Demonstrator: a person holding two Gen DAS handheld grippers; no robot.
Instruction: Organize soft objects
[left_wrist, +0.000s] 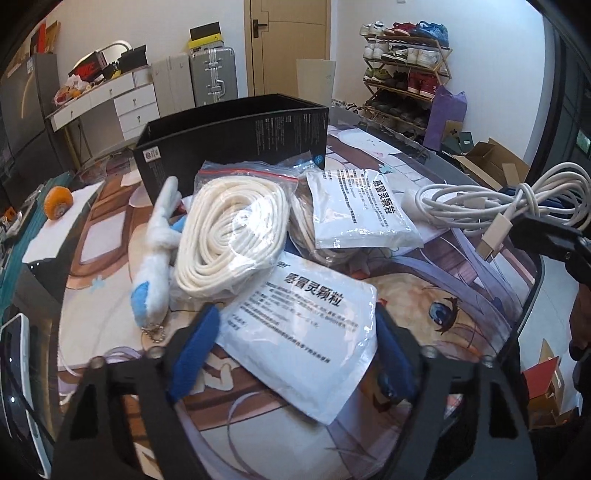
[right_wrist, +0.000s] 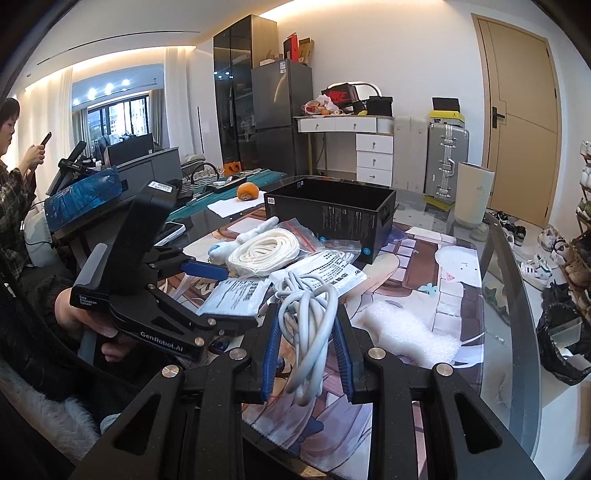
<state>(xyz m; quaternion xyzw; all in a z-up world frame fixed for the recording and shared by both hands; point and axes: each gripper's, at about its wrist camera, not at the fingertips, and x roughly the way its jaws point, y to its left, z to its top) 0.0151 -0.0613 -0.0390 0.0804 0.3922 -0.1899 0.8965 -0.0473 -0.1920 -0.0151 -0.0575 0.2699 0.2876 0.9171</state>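
Right hand-held gripper (right_wrist: 308, 332) pinches a bundled white charging cable (right_wrist: 306, 321) between its blue pads, lifted clear of the printed anime desk mat (right_wrist: 458, 291); loose loops hang below the jaws and the USB plug dangles free. Left hand-held gripper (left_wrist: 295, 354) is spread wide, blue fingers (left_wrist: 195, 354) straddling the near white foil medicine sachet (left_wrist: 303, 332), not closed on it. Likely step: carry the cable to the open black cardboard box (right_wrist: 332, 210) at the back of the desk. To do it well, keep the squeeze firm so the coil does not slip, lift high enough that the hanging loops pass over the clear zip bag of coiled white rope (right_wrist: 264, 251) and the box rim, release only once the bundle is inside. The white and blue plush keychain (left_wrist: 159, 254) and second white sachet (left_wrist: 365, 210) lie near the box, untouched. Risk: loops snagging the sachets.
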